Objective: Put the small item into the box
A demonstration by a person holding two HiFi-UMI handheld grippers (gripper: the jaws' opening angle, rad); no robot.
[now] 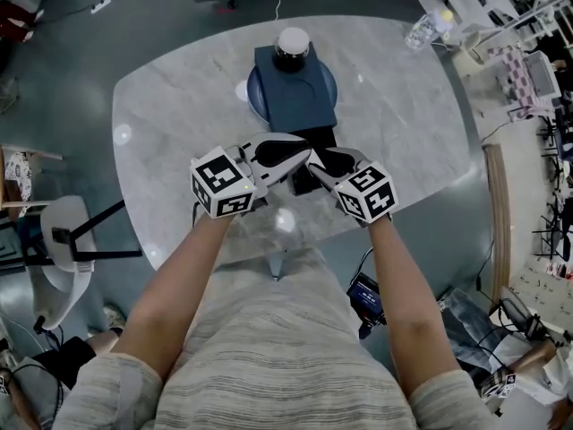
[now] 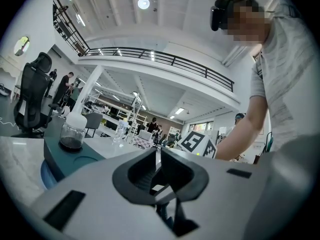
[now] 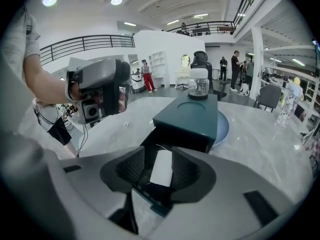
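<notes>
A dark teal box [image 1: 295, 92] stands on a blue plate [image 1: 255, 97] on the marble table [image 1: 170, 97], with a glass jar [image 1: 293, 45] on its top. Its black drawer [image 1: 304, 182] is pulled open toward me. In the right gripper view, a small flat white item [image 3: 161, 168] sits pinched between the jaws of my right gripper [image 3: 161, 173], just above the open drawer [image 3: 150, 141] and in front of the box [image 3: 192, 116]. My left gripper [image 1: 300, 155] hangs close beside it at the drawer's left, jaws together and empty [image 2: 159, 171].
A clear plastic bottle [image 1: 421, 32] lies near the table's far right corner. A white chair [image 1: 63, 240] stands left of the table. The table's near edge [image 1: 269, 249] runs just under my hands. Cables and gear crowd the floor at right.
</notes>
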